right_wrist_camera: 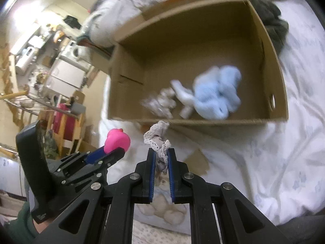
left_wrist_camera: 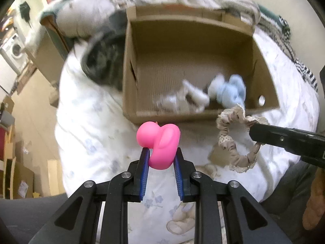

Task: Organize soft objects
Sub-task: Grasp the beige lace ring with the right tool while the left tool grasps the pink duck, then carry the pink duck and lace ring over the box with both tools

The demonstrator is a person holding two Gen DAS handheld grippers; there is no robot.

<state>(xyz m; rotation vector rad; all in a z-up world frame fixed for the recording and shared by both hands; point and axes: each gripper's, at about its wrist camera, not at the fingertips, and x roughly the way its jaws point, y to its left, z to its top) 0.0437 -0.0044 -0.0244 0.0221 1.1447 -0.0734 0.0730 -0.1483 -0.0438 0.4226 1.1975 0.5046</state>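
My left gripper is shut on a pink rubber duck and holds it above the bed, just short of the near wall of an open cardboard box. My right gripper is shut on a beige lace scrunchie, also short of the box. In the left wrist view the scrunchie hangs from the right gripper to the right of the duck. In the right wrist view the duck shows at left. A light blue plush and white soft items lie inside the box.
The box stands on a white floral duvet. A dark grey fuzzy cloth and pale pillows lie left of and behind the box. Room furniture and a washing machine are at far left, beyond the bed edge.
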